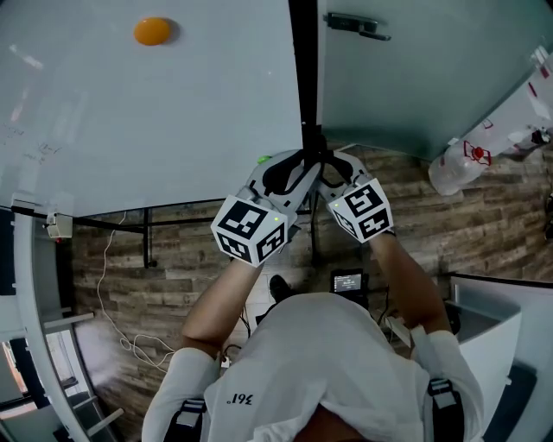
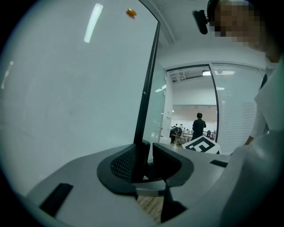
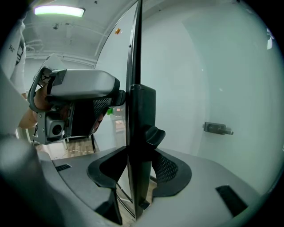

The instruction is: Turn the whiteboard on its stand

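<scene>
Whiteboard point(image 1: 173, 112) edge-on to the person, directly ahead; one face falls away left, the other right. Its black frame edge point(image 1: 302, 78) runs straight away from the claws, long axis upright. Wood floor point(image 1: 484, 224) below.

Left gripper point(image 1: 298, 162) and right gripper point(image 1: 330, 166) sit side by side on that edge, nearly touching, neither clearly nearer. Right gripper view: jaws pinching the frame, which fills the gap. Left gripper view: jaws pinching the same frame, grip looks slimmer.

Judgement: the turn hinges on swinging this near edge sideways about the stand's pivot.

In the way: what looks like the stand's foot point(image 1: 147, 235) and loose cable point(image 1: 108, 285) on the floor at left; a low white partition point(image 1: 497, 324) at right. On the board: a black fitting point(image 1: 354, 24) on the right face, an orange magnet point(image 1: 152, 31) on the left face.
</scene>
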`<state>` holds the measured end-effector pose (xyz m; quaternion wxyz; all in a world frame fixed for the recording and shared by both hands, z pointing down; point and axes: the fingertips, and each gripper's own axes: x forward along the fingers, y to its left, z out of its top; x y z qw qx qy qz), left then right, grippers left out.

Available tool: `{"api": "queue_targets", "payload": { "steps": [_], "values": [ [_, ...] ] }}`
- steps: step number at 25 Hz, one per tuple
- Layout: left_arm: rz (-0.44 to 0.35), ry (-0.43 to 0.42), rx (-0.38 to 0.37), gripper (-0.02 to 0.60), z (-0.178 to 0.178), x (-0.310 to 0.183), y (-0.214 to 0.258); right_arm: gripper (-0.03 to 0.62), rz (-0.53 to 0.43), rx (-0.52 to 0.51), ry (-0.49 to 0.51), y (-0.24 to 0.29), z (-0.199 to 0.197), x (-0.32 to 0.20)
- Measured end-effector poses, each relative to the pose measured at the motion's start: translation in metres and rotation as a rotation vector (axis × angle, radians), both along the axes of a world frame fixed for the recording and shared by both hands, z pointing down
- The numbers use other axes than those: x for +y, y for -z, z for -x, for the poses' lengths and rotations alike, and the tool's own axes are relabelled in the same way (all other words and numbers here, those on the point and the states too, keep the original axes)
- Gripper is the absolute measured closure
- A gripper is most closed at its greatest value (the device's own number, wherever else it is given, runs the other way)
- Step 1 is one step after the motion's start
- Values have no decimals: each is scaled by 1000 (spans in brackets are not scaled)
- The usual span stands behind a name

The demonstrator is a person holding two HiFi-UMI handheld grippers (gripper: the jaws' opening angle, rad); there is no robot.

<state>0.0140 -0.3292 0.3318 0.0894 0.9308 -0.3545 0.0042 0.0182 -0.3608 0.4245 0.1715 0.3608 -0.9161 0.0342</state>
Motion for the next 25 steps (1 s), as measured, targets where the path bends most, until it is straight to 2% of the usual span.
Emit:
{"api": "queue_targets", "payload": {
  "steps": [7, 16, 25],
  "values": [
    [28, 9, 17, 459, -7, -18, -2, 400, 1, 3, -9, -1, -6, -18],
    [37, 26, -3, 459, -10, -38, -9, 399, 0, 10, -24, 1, -9, -38],
    [99, 50, -8, 459, -7, -57, -30, 399, 4, 20, -33, 1, -9, -58]
  ]
}}
